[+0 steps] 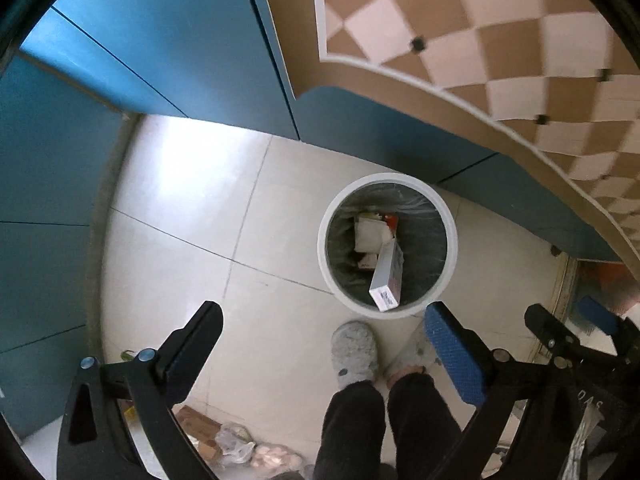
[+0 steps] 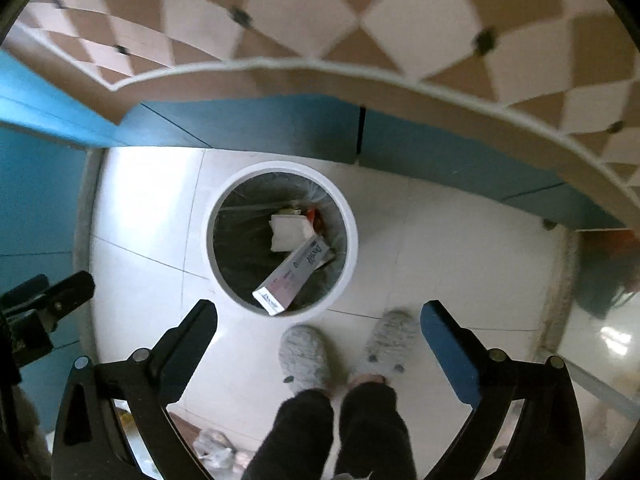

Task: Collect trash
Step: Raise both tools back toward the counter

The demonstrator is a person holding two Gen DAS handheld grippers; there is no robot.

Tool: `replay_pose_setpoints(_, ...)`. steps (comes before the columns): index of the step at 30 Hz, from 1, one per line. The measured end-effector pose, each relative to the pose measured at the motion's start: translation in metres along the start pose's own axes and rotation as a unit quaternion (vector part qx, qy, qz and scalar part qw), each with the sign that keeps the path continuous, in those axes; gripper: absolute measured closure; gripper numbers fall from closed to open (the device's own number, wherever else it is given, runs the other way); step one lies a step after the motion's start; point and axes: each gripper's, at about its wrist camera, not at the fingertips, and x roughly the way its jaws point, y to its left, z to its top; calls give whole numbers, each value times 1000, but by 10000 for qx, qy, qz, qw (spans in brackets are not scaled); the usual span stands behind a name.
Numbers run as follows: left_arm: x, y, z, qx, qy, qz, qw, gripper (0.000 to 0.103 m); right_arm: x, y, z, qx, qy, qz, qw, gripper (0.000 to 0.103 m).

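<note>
A round white trash bin (image 1: 451, 236) (image 2: 352, 236) with a dark liner stands on the pale tiled floor below both grippers. Inside it a long white carton (image 1: 387, 272) (image 2: 294, 276) leans against the near wall, beside a white crumpled wrapper (image 1: 370, 232) (image 2: 289, 231) and a red scrap (image 1: 393, 221). My left gripper (image 1: 323, 312) points down with its jaws wide apart and nothing between them. My right gripper (image 2: 319, 312) points down too, open and empty, its fingers (image 1: 540, 320) showing at the right of the left wrist view.
Blue cabinet fronts (image 1: 168, 40) (image 2: 260, 124) run behind and left of the bin under a checkered countertop (image 1: 460, 20) (image 2: 320, 12). A person's grey slippers (image 1: 355, 354) (image 2: 306, 356) and dark trouser legs stand just before the bin. Bags and boxes (image 1: 224, 440) lie on the floor nearby.
</note>
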Motion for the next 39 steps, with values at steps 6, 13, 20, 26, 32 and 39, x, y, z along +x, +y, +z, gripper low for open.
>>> replay_pose_setpoints(6,-75,0,-15,136,-181,-16,9997,0,-78,10,-11,13,-160,-70,9998,0)
replay_pose_setpoints(13,-161,-1,-36,315,-418,-49,9986,0,-187,9,-34,62,-399,-15,9992,0)
replay_pose_setpoints(20,-239,0,-61,349,-741,-201,9964,0,-294,9,-58,-3,-697,99,9975,0)
replay_pose_setpoints(26,-304,-3,-71,318,-1194,-100,9923,0,-360,11,-77,-32,-991,354,9944,0)
replay_pose_setpoints(32,-364,-28,-47,502,-2063,80,9772,0,-420,-10,-74,274,-1382,794,9868,0)
replay_pose_setpoints(39,-398,-92,25,803,-2667,338,9598,0,-468,-92,-29,1223,-2027,1082,9655,0)
